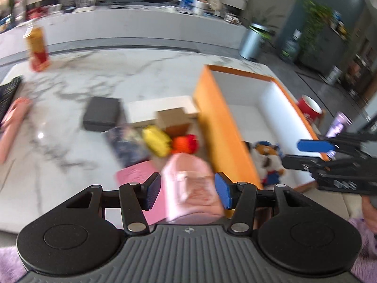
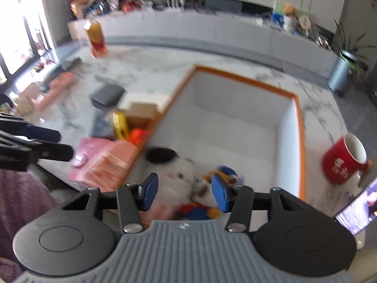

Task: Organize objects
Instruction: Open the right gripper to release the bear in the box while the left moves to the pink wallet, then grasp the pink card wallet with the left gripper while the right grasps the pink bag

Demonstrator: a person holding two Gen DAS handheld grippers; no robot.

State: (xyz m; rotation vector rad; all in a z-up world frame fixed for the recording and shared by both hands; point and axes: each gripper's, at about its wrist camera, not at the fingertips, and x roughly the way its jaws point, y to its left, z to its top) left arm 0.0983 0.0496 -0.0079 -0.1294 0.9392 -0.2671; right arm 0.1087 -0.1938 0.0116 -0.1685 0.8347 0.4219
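Because both views are smeared with motion blur, fine contact is hard to judge, and that is itself the first hazard. The left gripper (image 1: pixel 188 189) stands open, its blue pads either side of a pink pouch (image 1: pixel 193 188) that lies on the marble tabletop (image 1: pixel 70 89) just outside the orange-rimmed box (image 1: pixel 219 118); whether the pads touch the pouch cannot be told. The right gripper (image 2: pixel 183 192) is also open and holds nothing, hanging over the near end of the box, where a white plush (image 2: pixel 174 176) and a colourful plush (image 2: pixel 200 208) already lie.

The likely next move is closing on the pouch and lifting it over the box wall. A soft pouch may fold or slip if only its edge is pinched. The wall is right beside it, so a low carry could catch the rim and shove the box. A yellow toy (image 1: pixel 156 142) and an orange toy (image 1: pixel 186 143) sit just beyond the pouch, and a forward push could scatter them. The two grippers are near each other at the box corner and could collide. A red mug (image 2: pixel 344 159) stands just outside the far wall, where a wide swing of the right gripper could topple it.
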